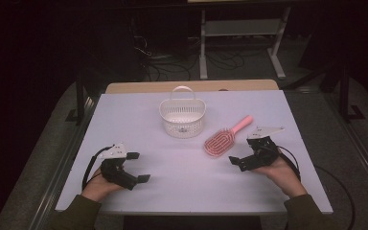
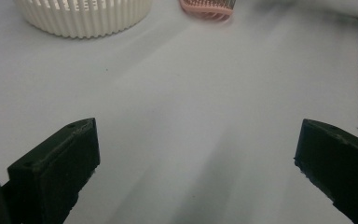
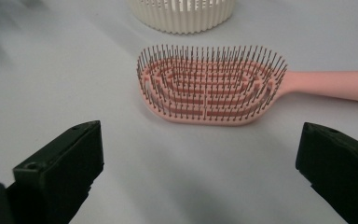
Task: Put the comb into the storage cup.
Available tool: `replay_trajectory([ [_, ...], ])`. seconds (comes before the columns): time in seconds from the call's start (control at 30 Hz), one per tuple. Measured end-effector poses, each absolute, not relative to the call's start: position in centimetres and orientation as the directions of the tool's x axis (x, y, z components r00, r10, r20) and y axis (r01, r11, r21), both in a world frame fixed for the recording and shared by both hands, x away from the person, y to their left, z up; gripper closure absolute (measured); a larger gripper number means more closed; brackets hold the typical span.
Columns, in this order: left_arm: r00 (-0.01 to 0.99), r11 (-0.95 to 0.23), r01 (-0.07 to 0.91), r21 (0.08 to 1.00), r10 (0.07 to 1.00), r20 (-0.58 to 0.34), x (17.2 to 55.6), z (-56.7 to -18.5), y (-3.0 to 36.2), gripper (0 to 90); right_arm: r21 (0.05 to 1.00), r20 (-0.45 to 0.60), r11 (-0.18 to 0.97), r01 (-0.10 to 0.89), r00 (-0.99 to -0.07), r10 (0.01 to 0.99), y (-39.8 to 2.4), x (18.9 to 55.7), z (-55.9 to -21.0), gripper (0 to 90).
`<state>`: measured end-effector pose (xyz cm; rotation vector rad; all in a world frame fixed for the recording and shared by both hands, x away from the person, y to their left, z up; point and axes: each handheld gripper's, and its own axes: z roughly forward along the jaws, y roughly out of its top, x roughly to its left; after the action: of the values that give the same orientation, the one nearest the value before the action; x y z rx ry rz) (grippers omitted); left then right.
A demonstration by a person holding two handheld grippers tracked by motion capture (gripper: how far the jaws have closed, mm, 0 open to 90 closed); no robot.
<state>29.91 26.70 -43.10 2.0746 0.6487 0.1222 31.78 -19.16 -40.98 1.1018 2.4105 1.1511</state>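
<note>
Tongs on both sides were spread wide with nothing between them. The right tongs point(image 1: 240, 154) sat low near the right edge of the white surface point(image 1: 139, 110), held from below by the person's right hand point(image 1: 280, 168), and they pointed straight at the pink hairbrush point(image 1: 225, 138). That brush lay flat on the surface, bristles up, just beyond the jaw tips and not touching them, its handle angled away toward the far right in the high view. In the right gripper view the brush point(image 3: 209, 84) lay crosswise between the two black jaws, a bit ahead of them, with the oval bristle head in the middle and the handle running off to the right, and you could see bare surface between the brush and each jaw. The left tongs point(image 1: 138, 167) were way over on the near left part of the surface, gripped by the left hand point(image 1: 97, 186), well apart from the brush, with only plain surface in the gap. Behind the brush, toward the middle of the far side, stood a white slotted basket point(image 1: 182, 116), upright, with its loop handle raised. The basket was near the head of the brush but not touching it. In the left gripper view the basket's ribbed wall point(image 2: 84, 16) showed at the top left and a sliver of the brush point(image 2: 208, 8) at the top middle, both far ahead of the jaws. A black cable trailed from each of the tongs back toward the person's sleeves.
</note>
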Motion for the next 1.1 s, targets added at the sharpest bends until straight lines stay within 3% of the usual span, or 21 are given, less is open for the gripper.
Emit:
replay_trajectory([
  [1.1,0.860,-0.432,0.395,0.811,0.483,-0.162,29.8,-43.1,26.7,0.0,0.731,0.100,0.396,0.555,-0.662,0.743,-19.3,34.5,-39.6,2.3],
])
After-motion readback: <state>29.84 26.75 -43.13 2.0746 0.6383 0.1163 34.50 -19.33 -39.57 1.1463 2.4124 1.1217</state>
